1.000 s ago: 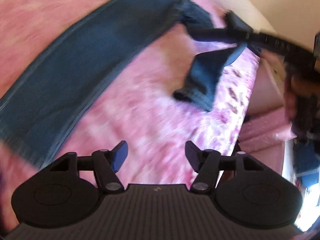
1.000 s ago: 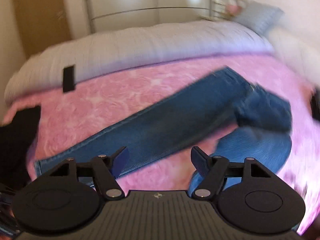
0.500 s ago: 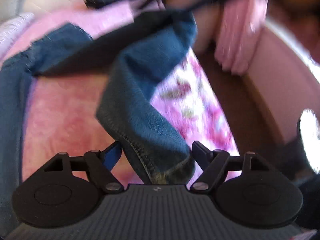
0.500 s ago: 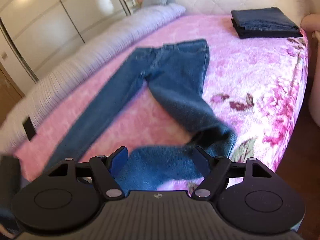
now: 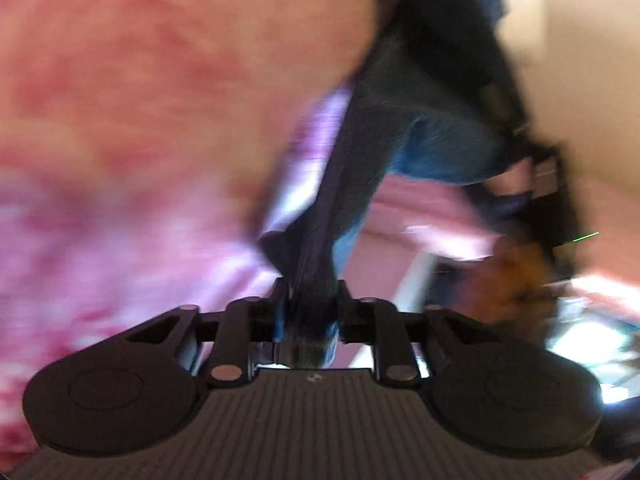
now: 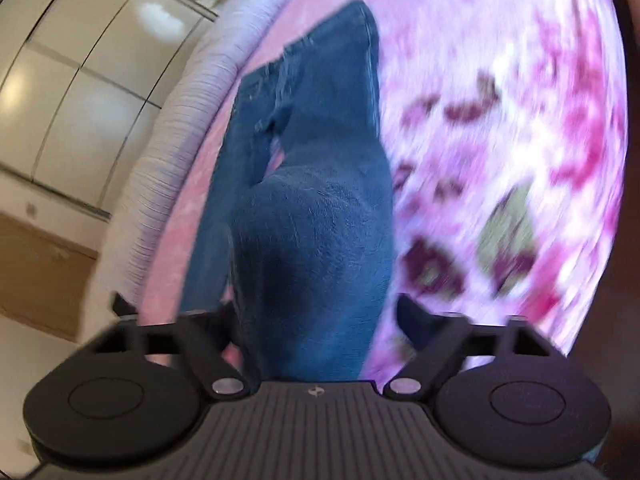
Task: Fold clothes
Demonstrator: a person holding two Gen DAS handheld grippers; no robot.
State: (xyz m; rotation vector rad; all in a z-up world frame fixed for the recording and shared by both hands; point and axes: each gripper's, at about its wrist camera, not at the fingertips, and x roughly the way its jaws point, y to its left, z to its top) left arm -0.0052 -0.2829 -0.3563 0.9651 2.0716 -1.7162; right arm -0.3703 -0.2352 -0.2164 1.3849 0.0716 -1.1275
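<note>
Denim of the jeans [image 6: 312,216] sprawled on the pink bedspread [image 6: 500,128] could slip from the left gripper [image 5: 308,316], just closed on one leg end, while the right gripper [image 6: 320,320], narrowing, straddles cloth ungripped.

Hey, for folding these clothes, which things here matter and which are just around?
In the job:
- jeans
- left tool, shut on the jeans' leg end
- right tool, open around the denim

Just around:
- pink floral blanket
- white wardrobe
</note>
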